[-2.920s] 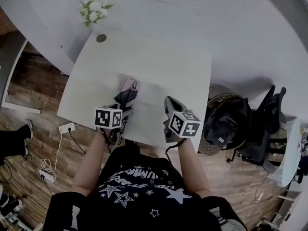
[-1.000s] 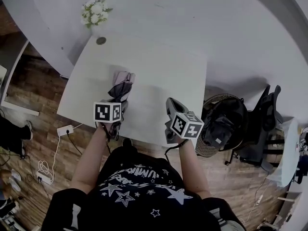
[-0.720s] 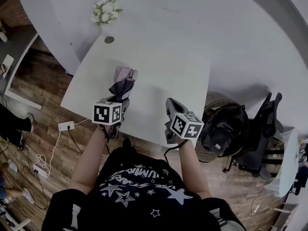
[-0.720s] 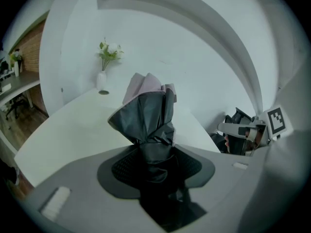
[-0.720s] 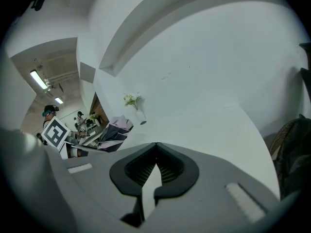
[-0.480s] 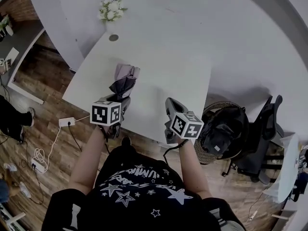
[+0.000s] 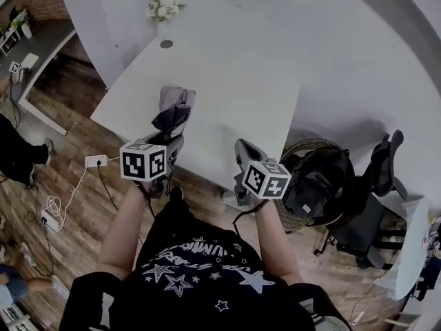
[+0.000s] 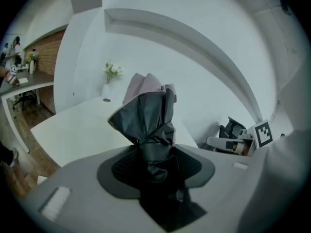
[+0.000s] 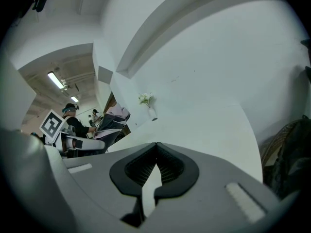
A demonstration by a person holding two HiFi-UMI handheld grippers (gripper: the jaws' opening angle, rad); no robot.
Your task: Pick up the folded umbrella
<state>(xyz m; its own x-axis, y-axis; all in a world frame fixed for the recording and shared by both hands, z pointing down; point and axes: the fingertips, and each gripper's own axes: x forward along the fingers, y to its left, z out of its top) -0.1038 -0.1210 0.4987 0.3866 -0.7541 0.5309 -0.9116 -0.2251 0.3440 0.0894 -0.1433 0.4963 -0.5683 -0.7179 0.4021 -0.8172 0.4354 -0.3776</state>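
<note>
The folded umbrella, dark grey with a pale pink end, sticks up and forward out of my left gripper, which is shut on its lower part. It hangs in the air over the near left corner of the white table, clear of the top. In the left gripper view the umbrella stands between the dark pads of the left gripper. My right gripper hovers at the table's near edge, apart from the umbrella, jaws together on nothing. The right gripper view shows the umbrella far left of that gripper.
A vase of white flowers stands by the wall at the table's far left, with a small round disc on the table in front of it. A round chair with a dark bag and an office chair are right. A power strip lies on the floor.
My left gripper has risen with the umbrella, which has come off the table top and now points up over the near left corner. The right gripper has shifted slightly.
</note>
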